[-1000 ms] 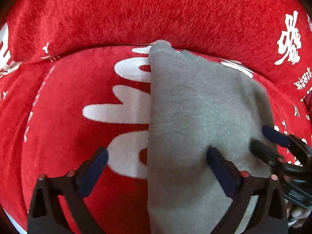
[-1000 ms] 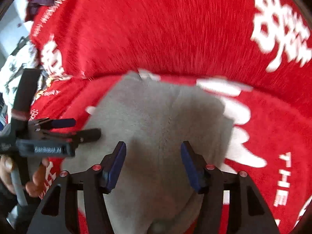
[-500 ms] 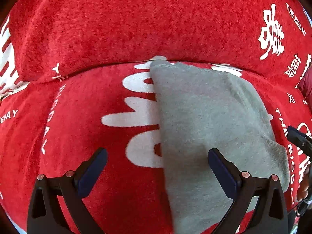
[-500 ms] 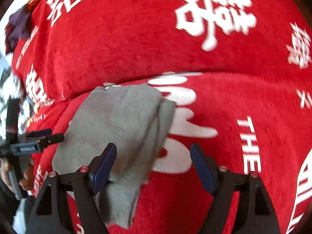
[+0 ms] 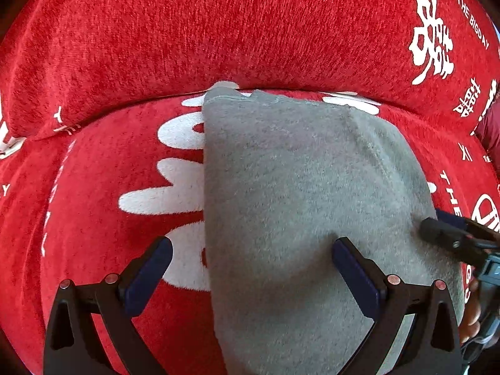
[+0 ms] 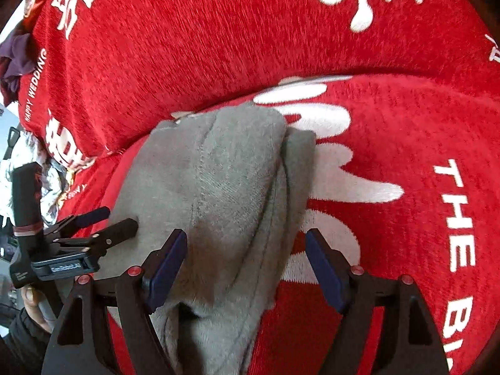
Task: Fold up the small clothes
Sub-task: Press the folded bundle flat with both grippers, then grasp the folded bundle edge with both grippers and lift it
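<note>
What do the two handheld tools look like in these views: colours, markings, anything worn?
Both match: black plastic frames with triangular cut-outs, dark blue pads, red rivets. Left tool, right tool. In the right wrist view the left tool shows a black handle with a red band and a white-lettered label, unreadable. The person's sleeve is dark.

The left hand-held gripper points down with its two fingers wide apart. The right hand-held gripper points down too, fingers wide apart, nothing pinched. A hand grips the left one's handle low down.
</note>
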`<state>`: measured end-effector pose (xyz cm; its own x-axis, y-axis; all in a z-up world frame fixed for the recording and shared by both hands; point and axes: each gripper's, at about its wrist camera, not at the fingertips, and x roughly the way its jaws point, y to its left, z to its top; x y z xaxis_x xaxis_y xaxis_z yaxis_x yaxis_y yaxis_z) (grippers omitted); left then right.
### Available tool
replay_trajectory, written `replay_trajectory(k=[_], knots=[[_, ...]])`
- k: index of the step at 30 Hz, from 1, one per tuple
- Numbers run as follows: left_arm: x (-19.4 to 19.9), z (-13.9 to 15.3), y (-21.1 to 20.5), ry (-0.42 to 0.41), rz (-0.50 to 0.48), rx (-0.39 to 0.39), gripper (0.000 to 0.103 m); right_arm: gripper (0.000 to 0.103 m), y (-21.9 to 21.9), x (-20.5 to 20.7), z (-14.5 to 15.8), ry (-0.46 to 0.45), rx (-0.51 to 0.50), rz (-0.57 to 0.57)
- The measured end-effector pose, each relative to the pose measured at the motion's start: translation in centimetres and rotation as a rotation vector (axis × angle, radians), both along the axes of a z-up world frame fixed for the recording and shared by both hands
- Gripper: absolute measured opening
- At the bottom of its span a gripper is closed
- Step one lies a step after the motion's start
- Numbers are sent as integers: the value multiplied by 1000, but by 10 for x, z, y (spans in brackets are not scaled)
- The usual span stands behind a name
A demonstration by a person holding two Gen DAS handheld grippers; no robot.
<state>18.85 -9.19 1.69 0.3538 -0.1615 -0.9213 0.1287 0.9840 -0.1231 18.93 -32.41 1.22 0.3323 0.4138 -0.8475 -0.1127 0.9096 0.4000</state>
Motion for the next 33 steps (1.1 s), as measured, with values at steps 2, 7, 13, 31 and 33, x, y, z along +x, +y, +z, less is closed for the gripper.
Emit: replay_trajectory(k=[2, 7, 13, 31, 33], knots=[[2, -3, 0, 6, 1, -14, 103, 81, 1, 3, -6, 19, 13, -2], [9, -13, 4, 37, 19, -96, 103, 91, 15, 8, -14, 16, 10, 15], [7, -12, -2, 35, -6, -156, 83, 86, 40, 4, -12, -51, -41, 55], [-20, 28, -19, -81, -68, -23, 42, 36, 65, -26, 37, -229, -146, 119], [-26, 34, -17, -81, -72, -23, 41, 35, 67, -32, 45, -242, -132, 125]])
